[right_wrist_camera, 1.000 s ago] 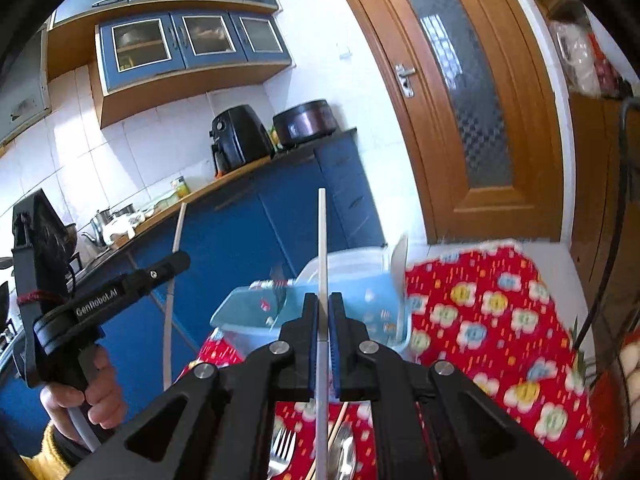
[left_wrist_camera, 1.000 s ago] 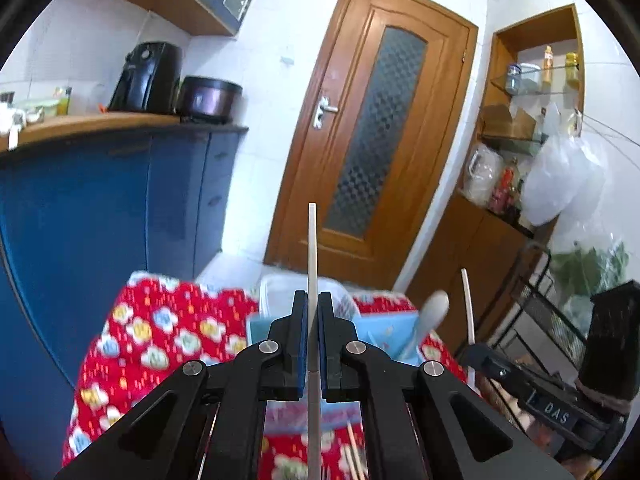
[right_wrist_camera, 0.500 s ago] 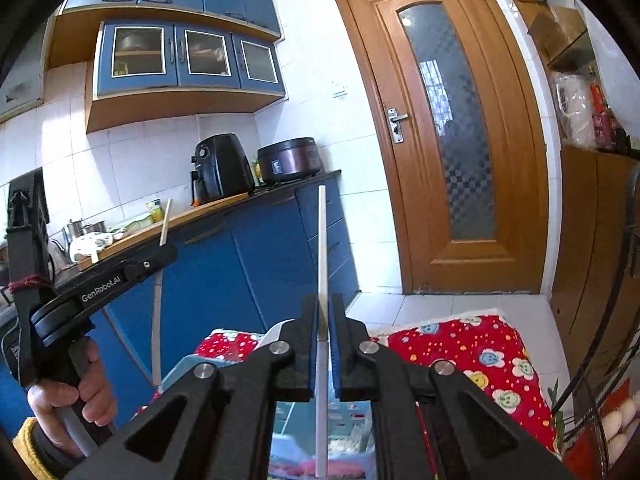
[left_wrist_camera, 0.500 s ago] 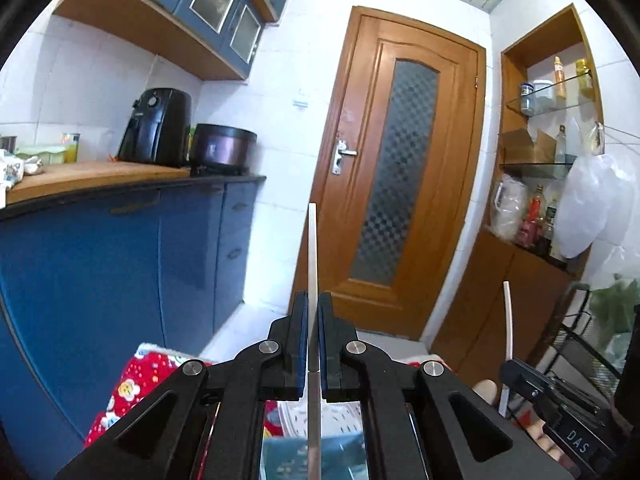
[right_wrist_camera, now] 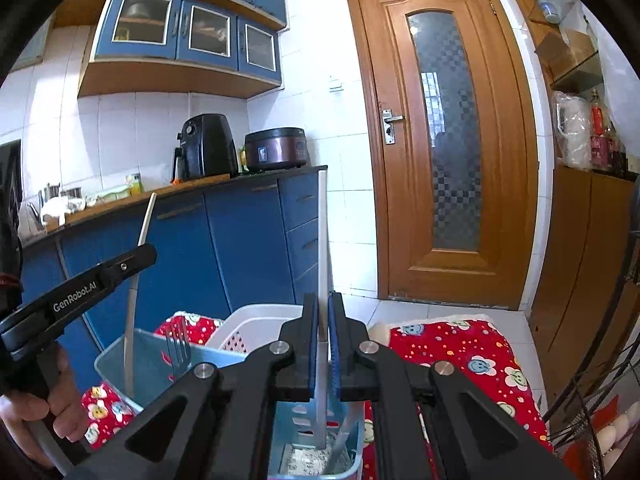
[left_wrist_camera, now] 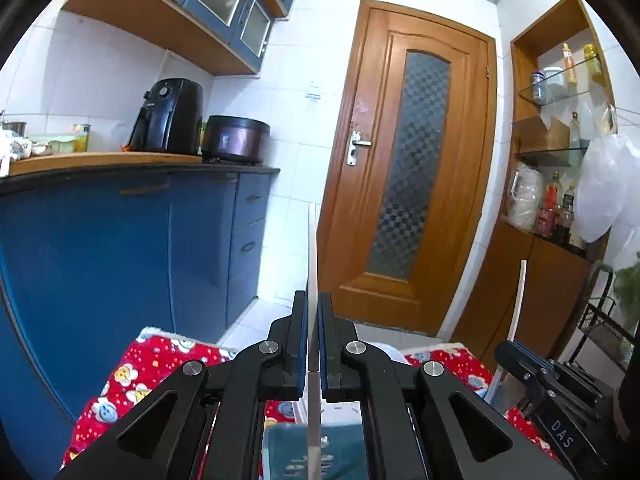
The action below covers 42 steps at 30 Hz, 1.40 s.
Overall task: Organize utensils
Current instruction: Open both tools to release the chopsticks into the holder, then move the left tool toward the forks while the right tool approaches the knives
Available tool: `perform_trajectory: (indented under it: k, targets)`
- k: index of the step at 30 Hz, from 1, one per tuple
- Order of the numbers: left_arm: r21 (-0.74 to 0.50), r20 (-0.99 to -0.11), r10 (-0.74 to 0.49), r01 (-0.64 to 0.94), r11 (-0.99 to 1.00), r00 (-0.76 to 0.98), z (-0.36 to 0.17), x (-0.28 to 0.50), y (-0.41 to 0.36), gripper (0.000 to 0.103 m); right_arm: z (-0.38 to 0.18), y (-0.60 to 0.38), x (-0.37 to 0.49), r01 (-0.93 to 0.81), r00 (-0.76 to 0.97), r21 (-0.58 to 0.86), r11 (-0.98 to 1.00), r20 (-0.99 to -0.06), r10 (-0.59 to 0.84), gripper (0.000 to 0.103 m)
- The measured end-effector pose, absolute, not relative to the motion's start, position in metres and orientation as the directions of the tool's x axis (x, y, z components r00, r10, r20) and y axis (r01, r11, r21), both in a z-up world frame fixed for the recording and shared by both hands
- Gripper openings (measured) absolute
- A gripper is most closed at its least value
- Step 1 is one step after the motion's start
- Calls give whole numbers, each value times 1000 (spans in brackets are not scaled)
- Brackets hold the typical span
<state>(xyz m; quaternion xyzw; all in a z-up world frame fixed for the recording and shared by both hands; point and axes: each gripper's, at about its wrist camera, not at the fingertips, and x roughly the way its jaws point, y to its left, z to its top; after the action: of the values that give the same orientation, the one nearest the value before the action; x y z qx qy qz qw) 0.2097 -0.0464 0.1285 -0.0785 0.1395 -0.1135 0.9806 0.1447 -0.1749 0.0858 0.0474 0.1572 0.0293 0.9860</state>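
Observation:
My left gripper (left_wrist_camera: pixel 314 300) is shut on a white chopstick (left_wrist_camera: pixel 312 248) that stands upright and runs down past the jaws to a translucent blue utensil holder (left_wrist_camera: pixel 288 452). My right gripper (right_wrist_camera: pixel 324 300) is shut on a second white chopstick (right_wrist_camera: pixel 322 240), whose lower end is inside the blue holder (right_wrist_camera: pixel 152 372). A fork (right_wrist_camera: pixel 178 346) stands in the holder's left part. In the right wrist view the left gripper (right_wrist_camera: pixel 136 256) reaches in from the left, and its chopstick (right_wrist_camera: pixel 132 320) dips into the holder's left end. The right gripper (left_wrist_camera: pixel 516 354) shows at the right edge of the left wrist view.
The holder stands on a table with a red flowered cloth (right_wrist_camera: pixel 460 352), and a white perforated basket (right_wrist_camera: pixel 256 324) is behind it. Blue cabinets (left_wrist_camera: pixel 120 260) run along the left, a wooden door (left_wrist_camera: pixel 412 168) faces me, and a black wire rack with eggs (right_wrist_camera: pixel 616 436) is at the right.
Both grippers have moved forward over the table, and the blue holder now lies right under their jaws. Both chopsticks stay clamped, and their lower ends now reach into the holder.

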Motion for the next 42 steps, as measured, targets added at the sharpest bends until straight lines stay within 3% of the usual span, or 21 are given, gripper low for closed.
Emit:
perform_trajectory:
  k: [11, 15, 18, 26, 42]
  targets:
    - [-199, -297, -244, 190, 961, 923, 109, 199, -40, 4, 72, -172, 140, -59, 921, 136, 989, -374, 107, 8]
    - [-199, -326, -259, 201, 959, 909, 108, 196, -39, 5, 75, -173, 135, -71, 917, 163, 984, -378, 129, 20]
    - [-190, -346, -271, 216, 958, 898, 108, 194, -39, 8, 76, -172, 129, -75, 916, 173, 982, -376, 137, 22]
    - [-179, -352, -286, 236, 955, 891, 115, 174, -36, 34, 90, -174, 111, -80, 921, 212, 974, -359, 154, 27]
    - [-155, -412, -290, 247, 957, 864, 125, 130, -21, 36, 97, -175, 64, -89, 892, 251, 964, -411, 189, 28]
